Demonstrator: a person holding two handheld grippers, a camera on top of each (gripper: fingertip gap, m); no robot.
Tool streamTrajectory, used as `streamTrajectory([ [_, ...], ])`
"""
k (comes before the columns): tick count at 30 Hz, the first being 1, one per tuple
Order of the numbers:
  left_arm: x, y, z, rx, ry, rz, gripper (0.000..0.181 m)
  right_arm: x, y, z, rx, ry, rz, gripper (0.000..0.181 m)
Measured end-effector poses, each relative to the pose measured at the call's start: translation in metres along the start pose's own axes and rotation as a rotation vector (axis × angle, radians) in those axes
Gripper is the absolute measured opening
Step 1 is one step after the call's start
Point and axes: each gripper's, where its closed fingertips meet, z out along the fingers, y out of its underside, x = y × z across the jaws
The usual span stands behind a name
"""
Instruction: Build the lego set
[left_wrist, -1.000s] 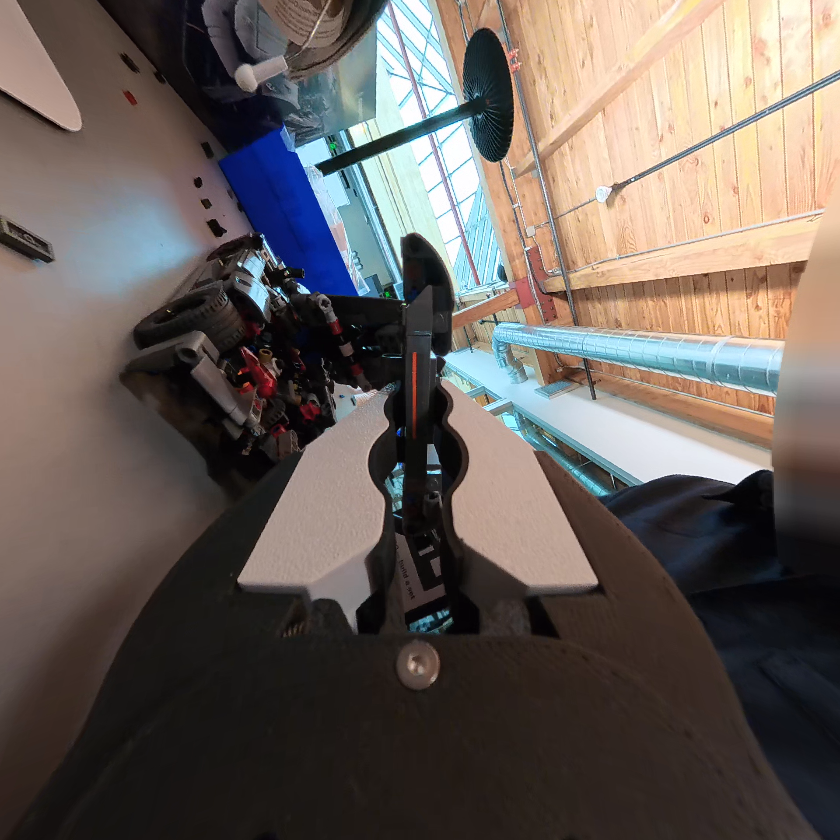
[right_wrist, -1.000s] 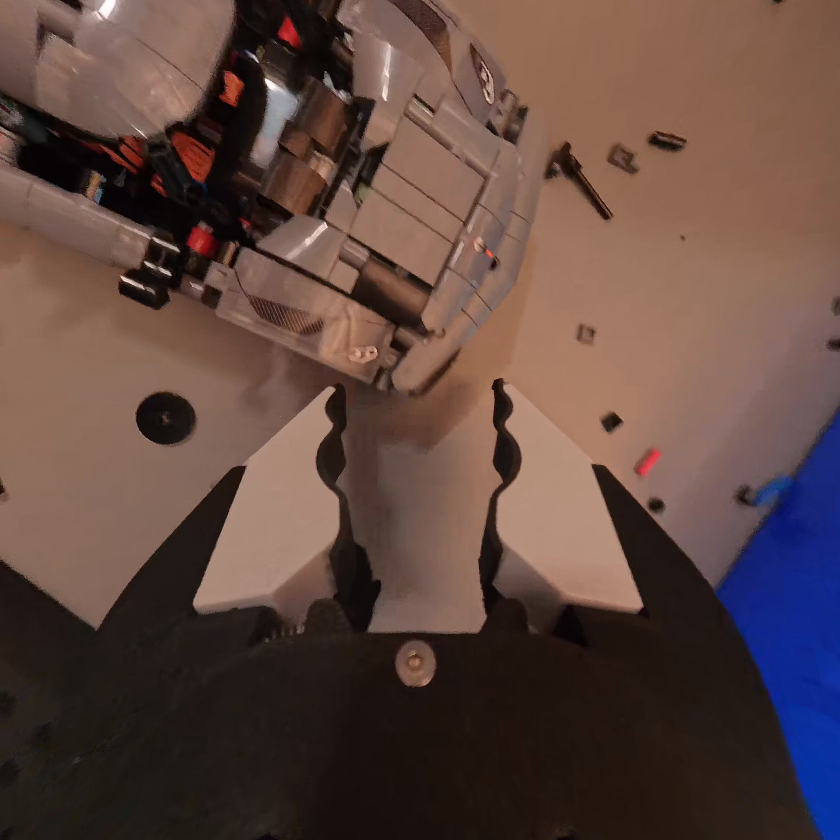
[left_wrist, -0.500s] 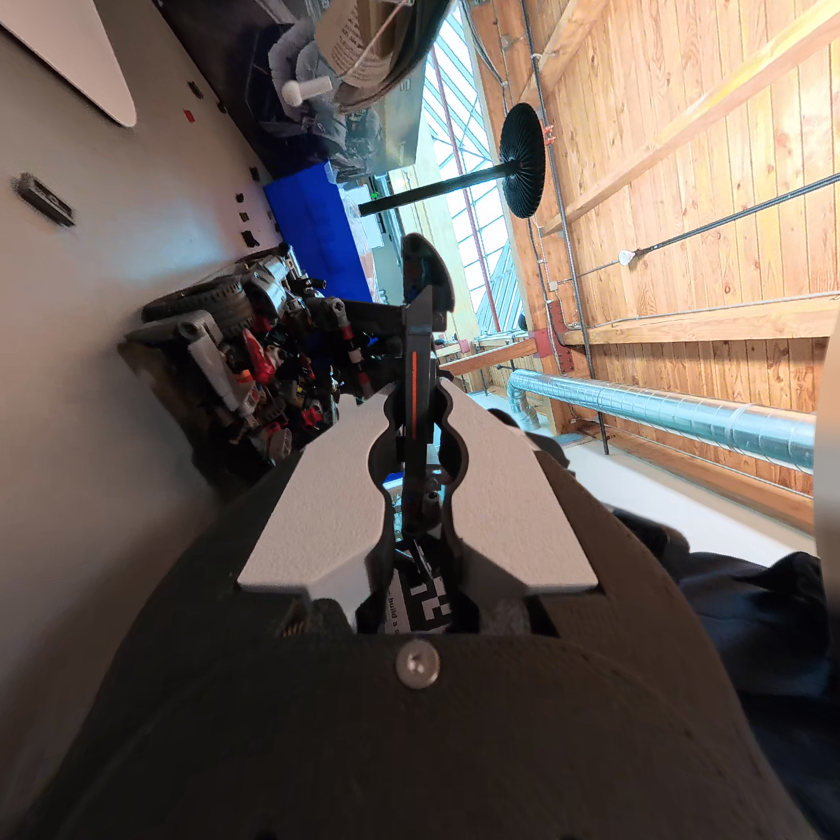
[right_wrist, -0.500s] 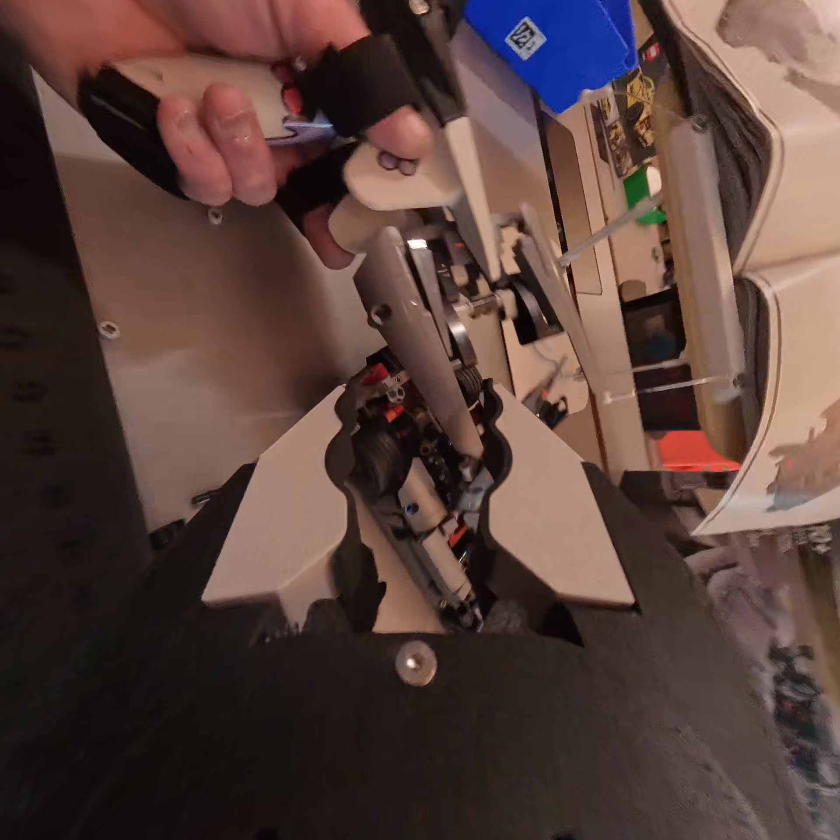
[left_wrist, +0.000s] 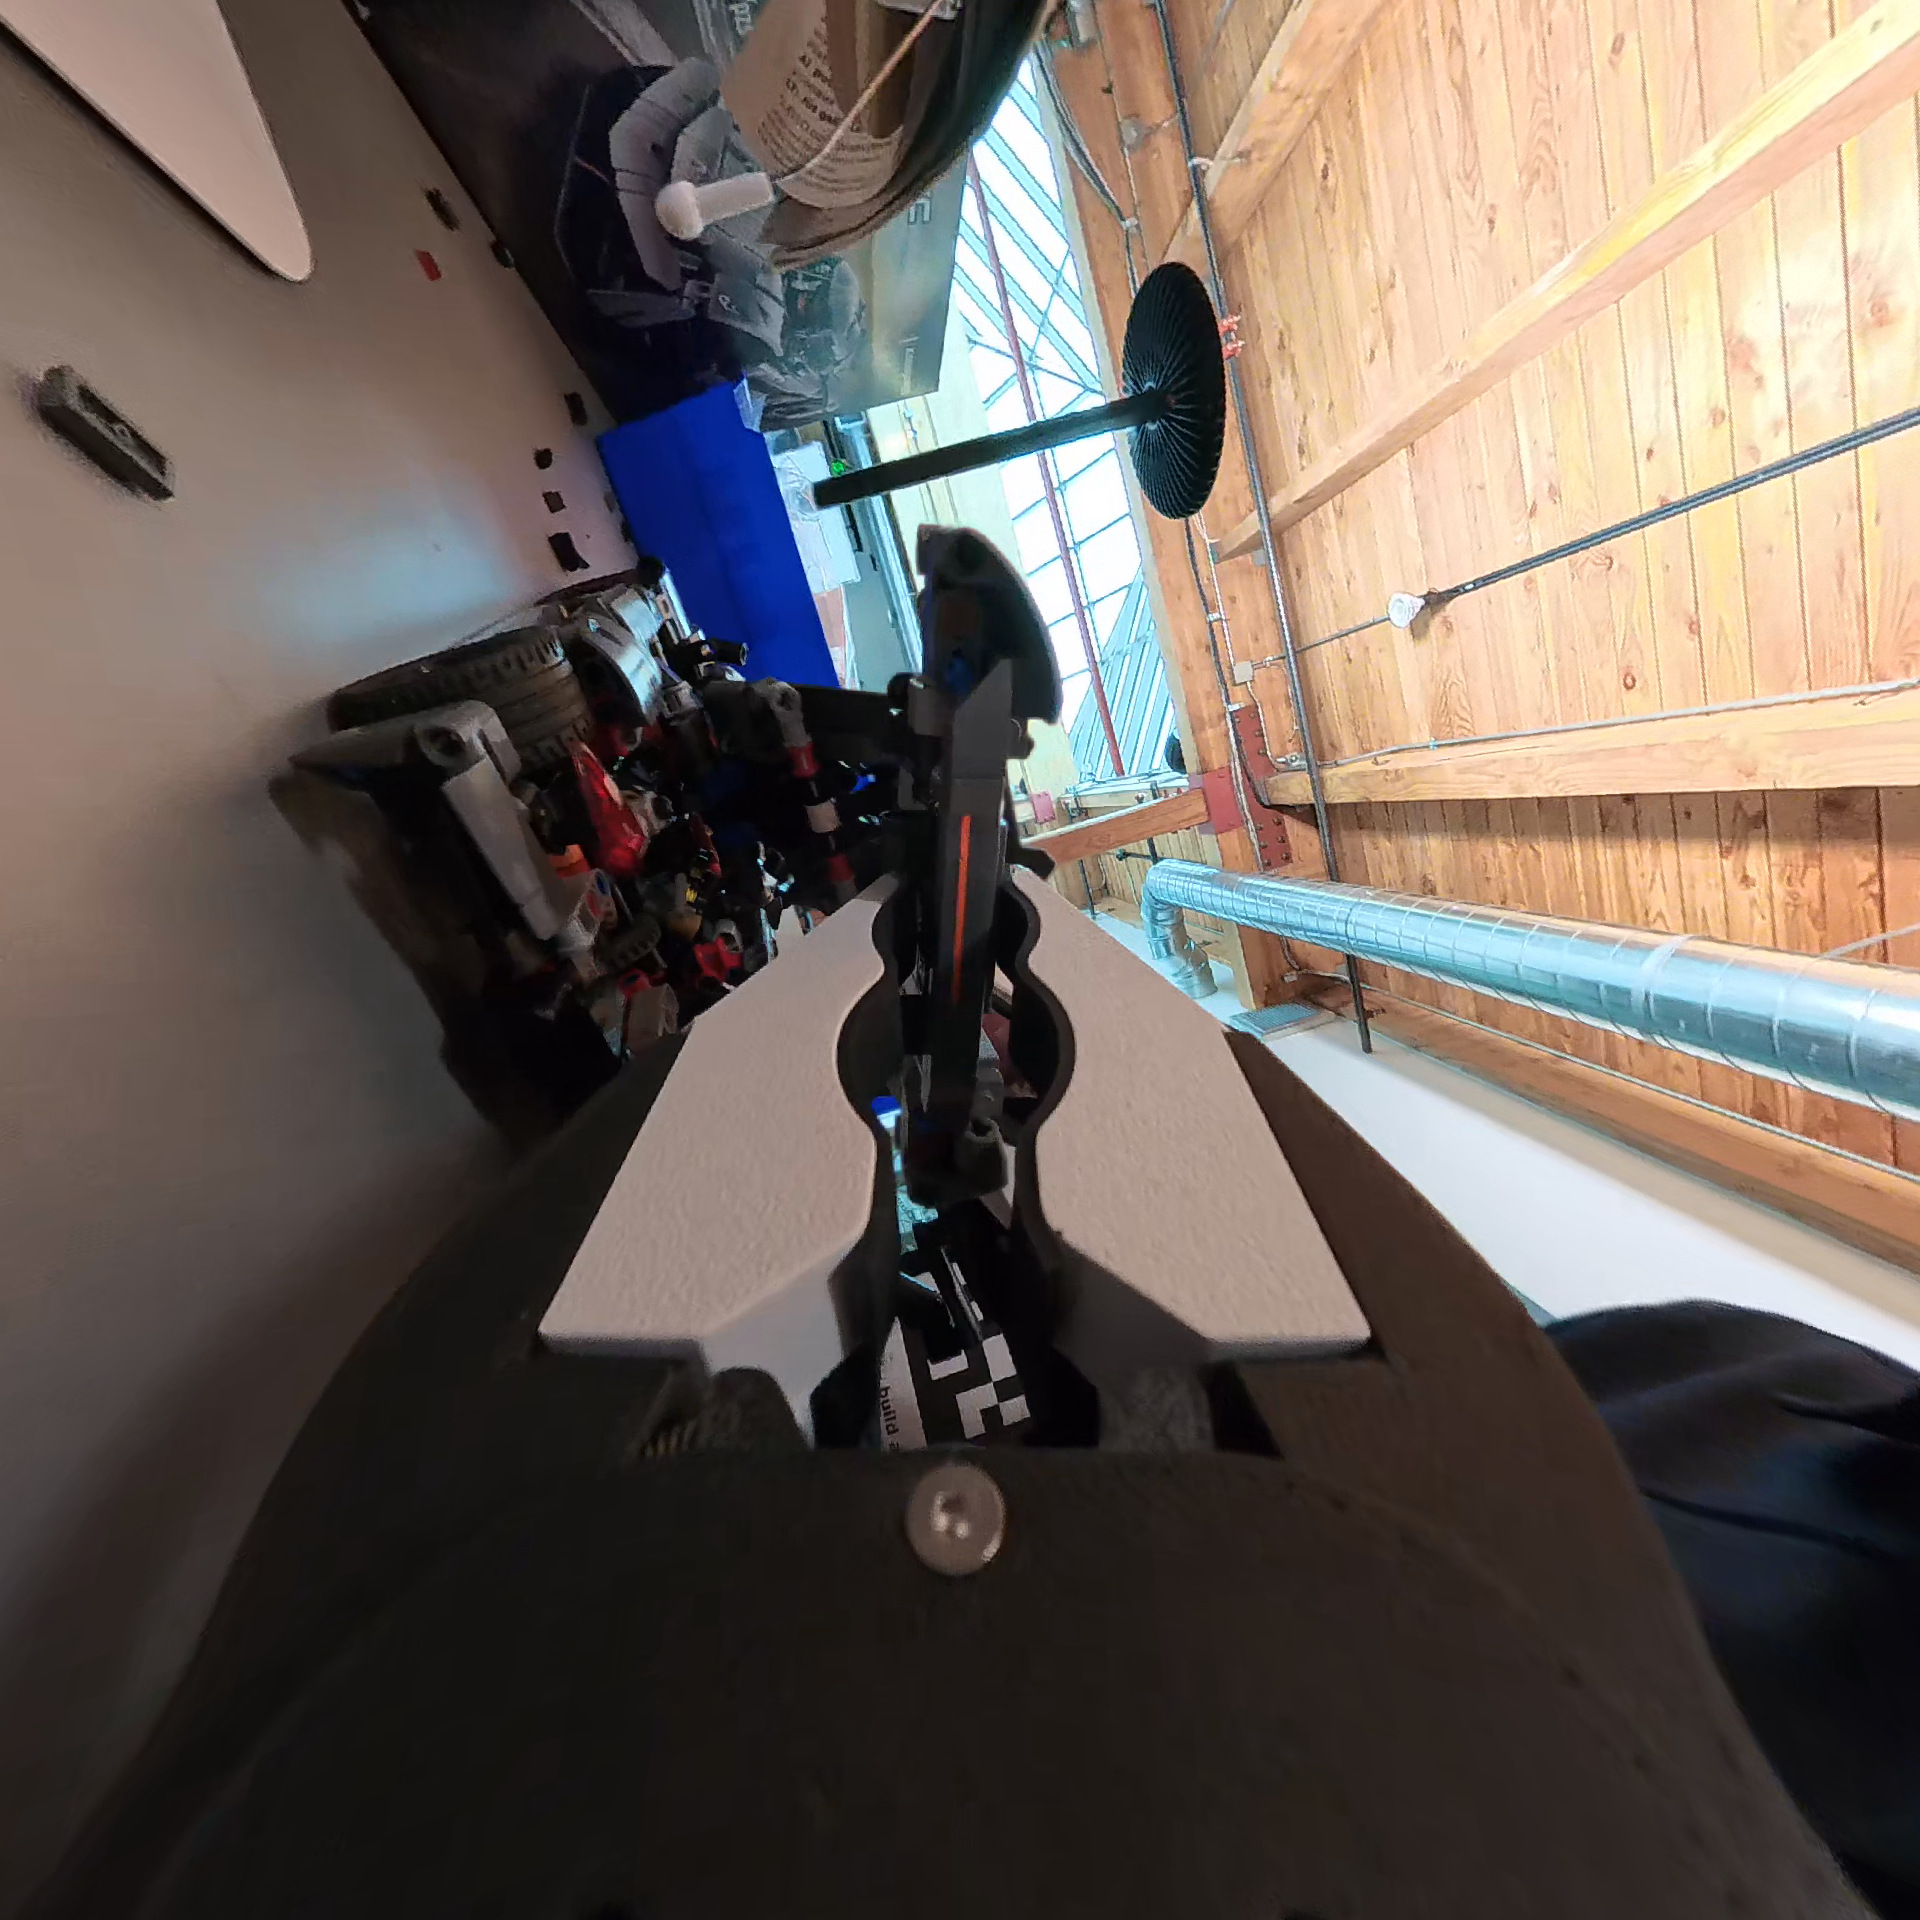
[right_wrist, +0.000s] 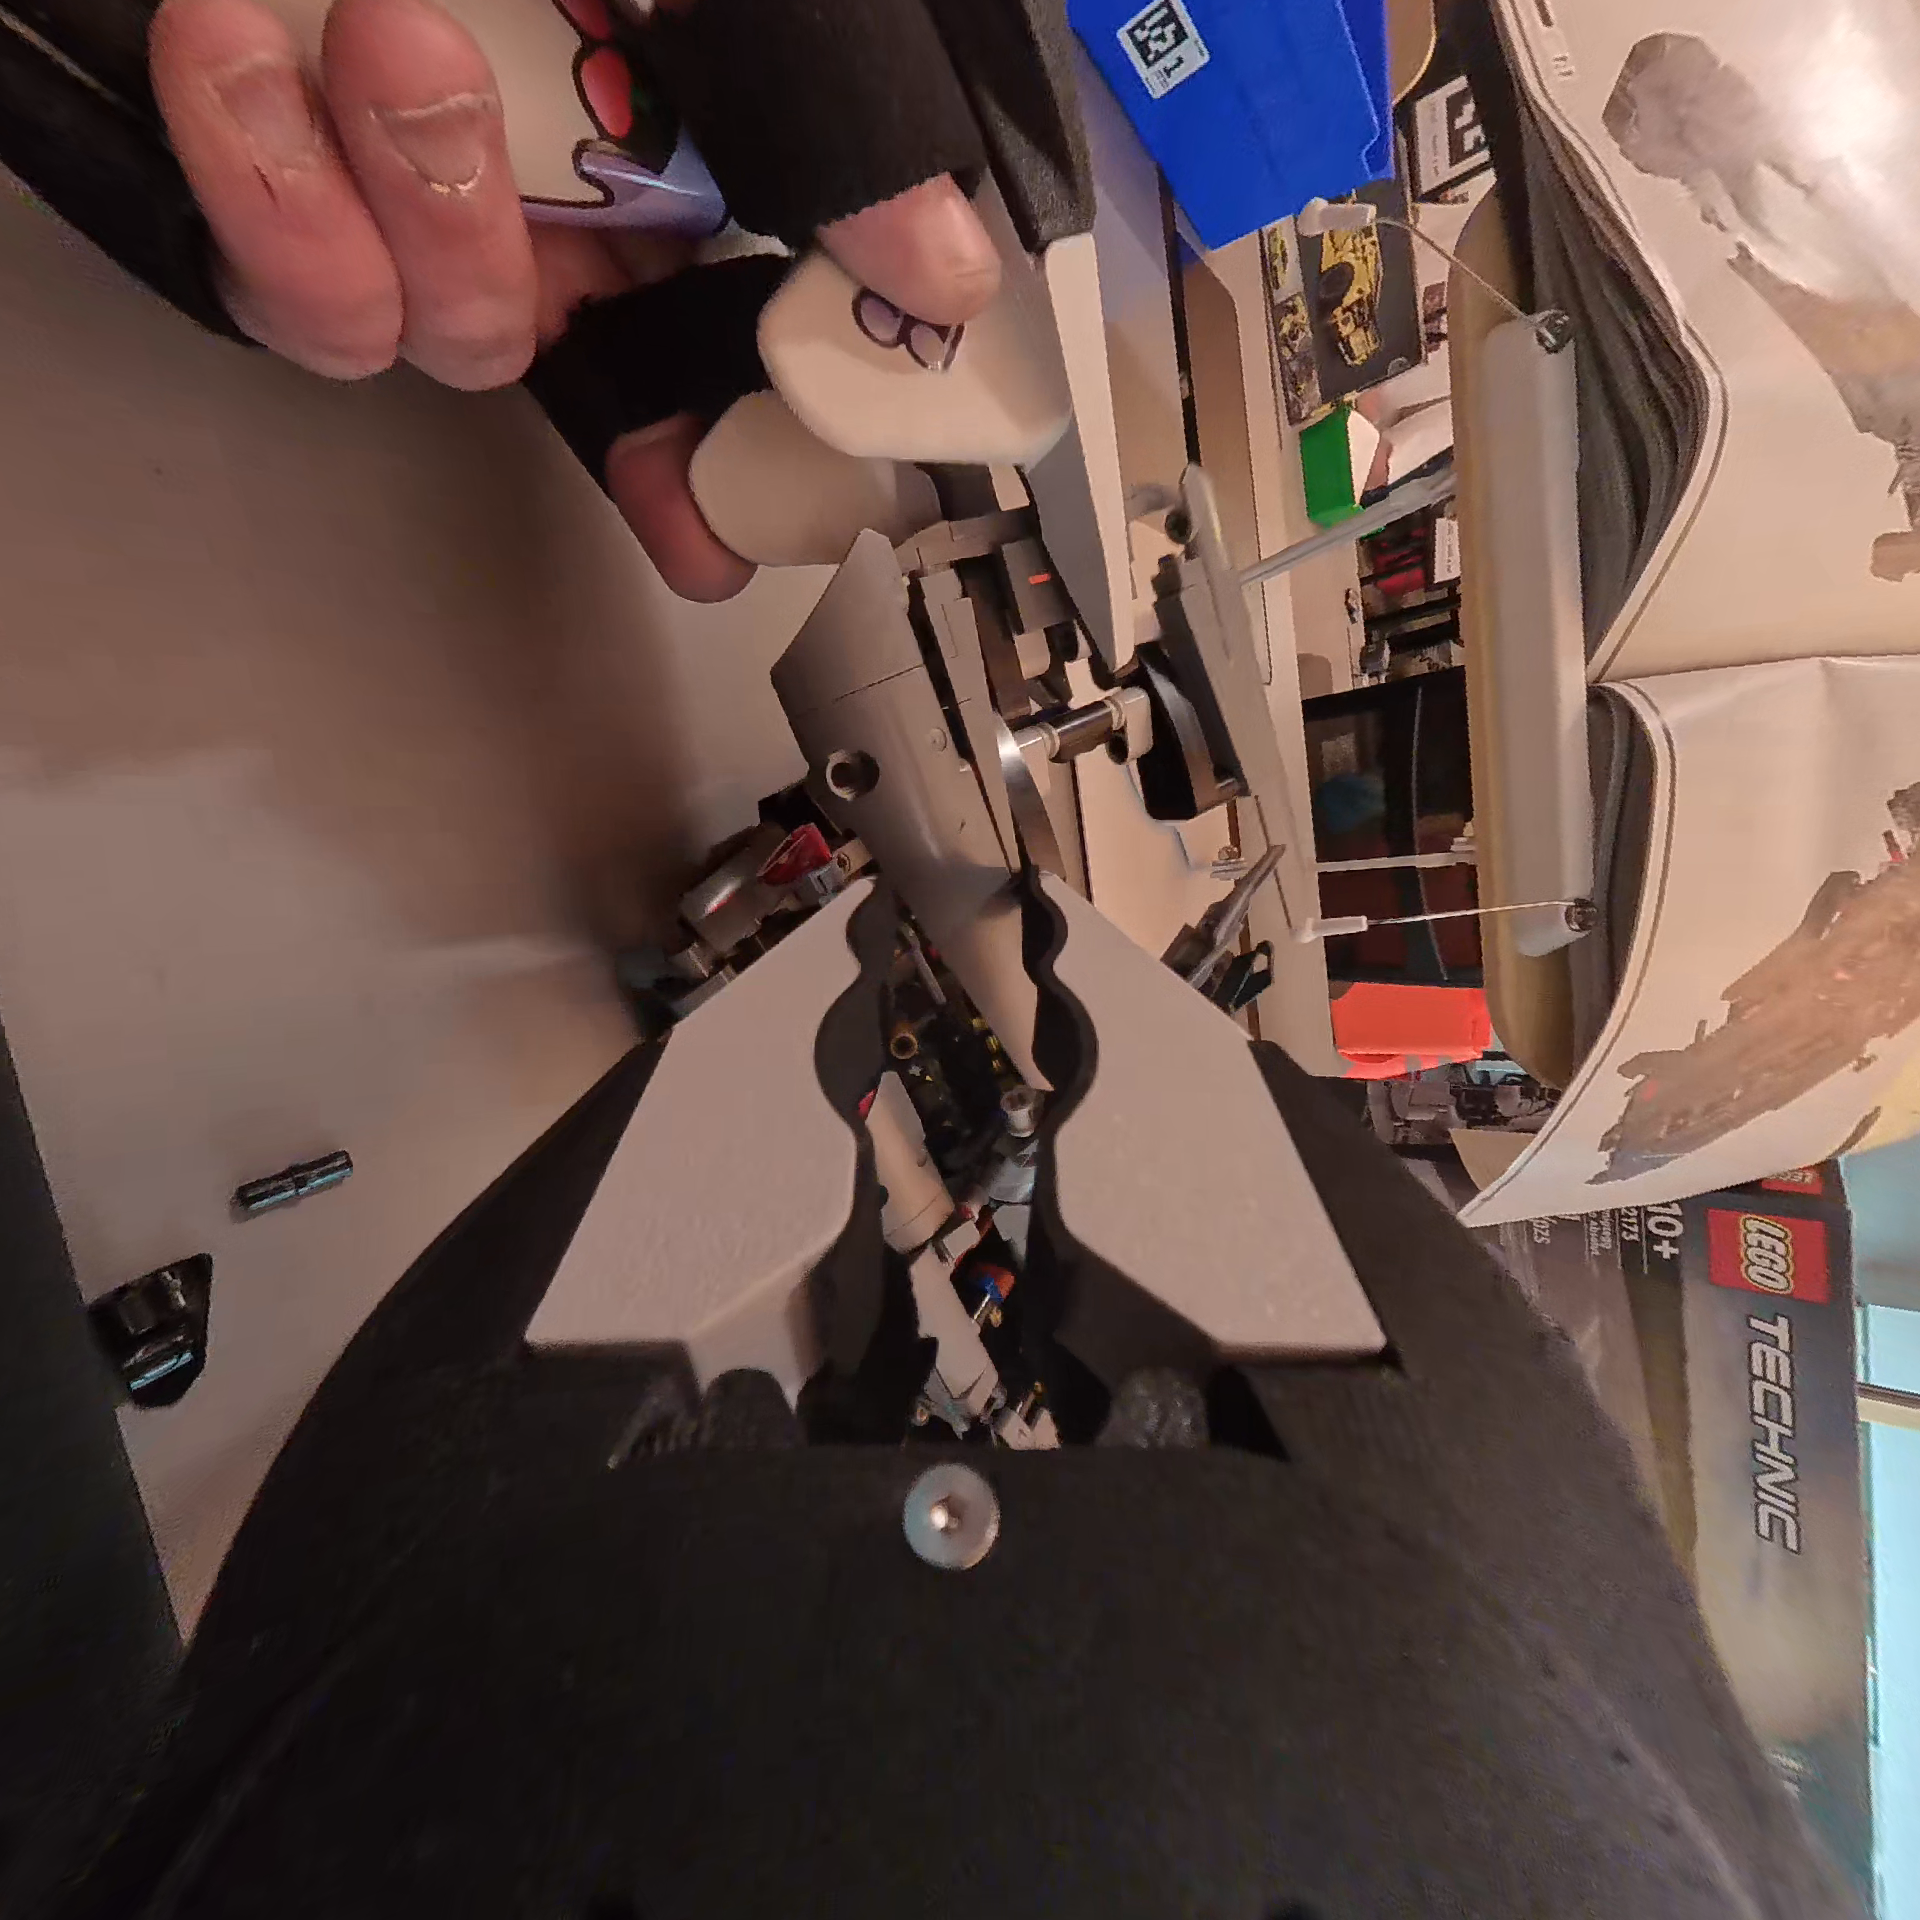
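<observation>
A dark panel (left_wrist: 961, 904) is pinched in the left gripper (left_wrist: 954, 940); the right gripper (right_wrist: 951, 920) is closed on a grey car piece (right_wrist: 914, 821). Printing is seen on the set's box (right_wrist: 1756, 1382) and blue bin (right_wrist: 1247, 94). The white table (left_wrist: 208, 644) lies under a wooden ceiling (left_wrist: 1558, 416).

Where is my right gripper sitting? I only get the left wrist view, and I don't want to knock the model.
Observer: The right gripper straddles the car model; a grey panel of the car runs in between its fingers.
Operator: Any loose parts close to it?
Observer: A black pin lies on the table, to the left of the gripper in the right wrist view.
Operator: Is the manual in sight?
Observer: Yes, an open instruction booklet fills that view's right edge, with the set's box next to it.
</observation>
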Motion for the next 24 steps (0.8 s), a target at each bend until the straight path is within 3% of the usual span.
streamTrajectory([
  [7, -0.007, -0.001, 0.002, -0.003, -0.012, -0.065, 0.009, -0.002, 0.007, 0.003, -0.042, 0.041, -0.018, 0.037],
  [24, 0.012, 0.004, 0.01, -0.026, 0.131, -0.111, 0.022, 0.012, 0.01, -0.007, -0.045, 0.144, -0.011, 0.012],
])
